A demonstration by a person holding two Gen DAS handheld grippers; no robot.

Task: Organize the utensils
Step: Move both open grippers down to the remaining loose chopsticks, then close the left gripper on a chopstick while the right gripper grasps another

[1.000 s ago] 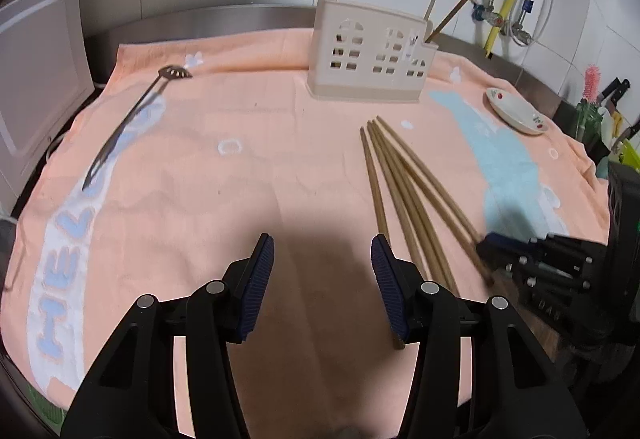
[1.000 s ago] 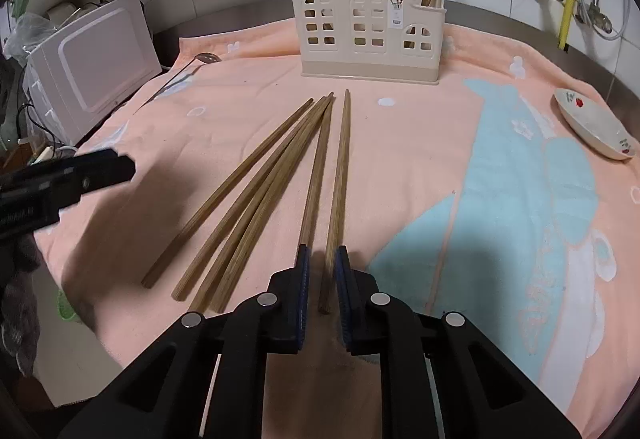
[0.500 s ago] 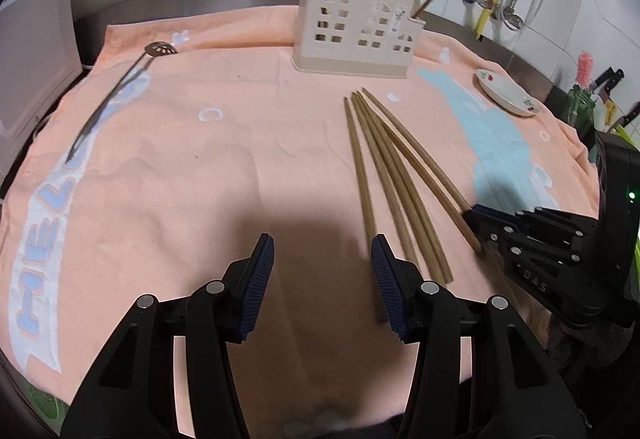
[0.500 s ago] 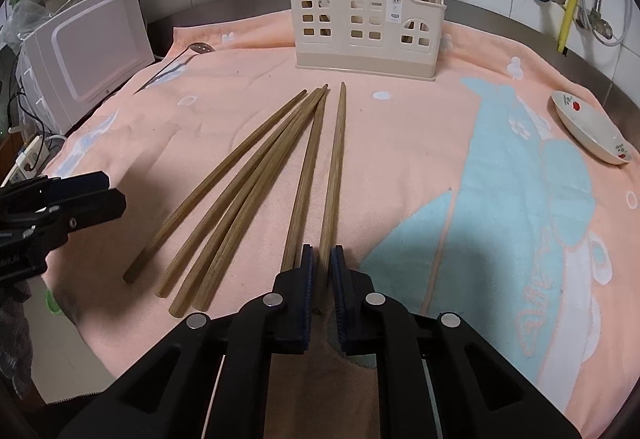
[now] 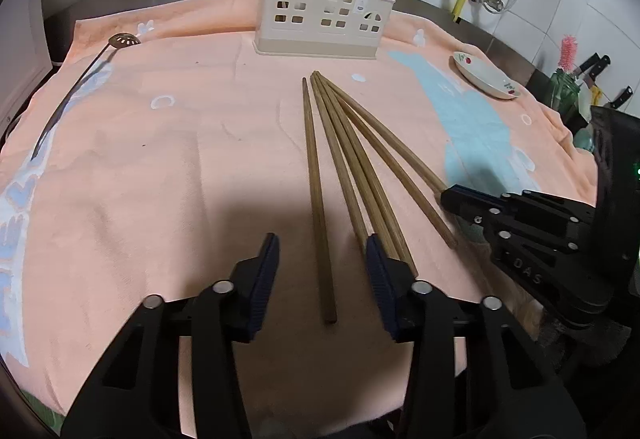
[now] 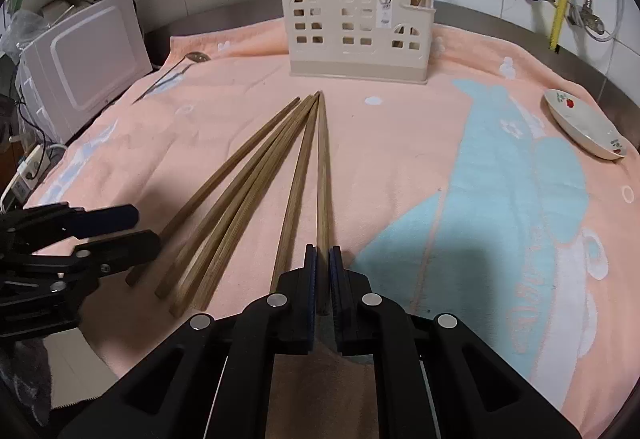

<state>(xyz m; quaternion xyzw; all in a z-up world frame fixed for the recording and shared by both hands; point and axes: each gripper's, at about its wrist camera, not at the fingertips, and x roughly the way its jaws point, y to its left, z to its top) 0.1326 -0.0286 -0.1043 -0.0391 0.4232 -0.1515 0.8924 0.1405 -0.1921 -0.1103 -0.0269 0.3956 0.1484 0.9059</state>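
Note:
Several wooden chopsticks (image 5: 352,167) lie fanned on the peach towel (image 5: 180,167), tips toward the cream utensil holder (image 5: 324,19). My left gripper (image 5: 322,263) straddles the near end of the leftmost chopstick (image 5: 314,179). Its jaws are closing and the pads stand clear of the stick. In the right wrist view my right gripper (image 6: 322,259) is shut on the rightmost chopstick (image 6: 322,179), which still rests on the towel. The left gripper (image 6: 132,227) shows at the left there, and the right gripper (image 5: 452,195) at the right of the left wrist view.
The holder (image 6: 356,39) has three chopsticks standing in it. A slotted metal spoon (image 5: 72,95) lies at the far left of the towel. A small white dish (image 6: 584,127) sits at the right, a white microwave (image 6: 80,63) at the left, knives and pipes beyond.
My left gripper moved in and down over the leftmost chopstick, and its jaws narrowed. The right gripper's jaws closed the last bit onto the rightmost chopstick.

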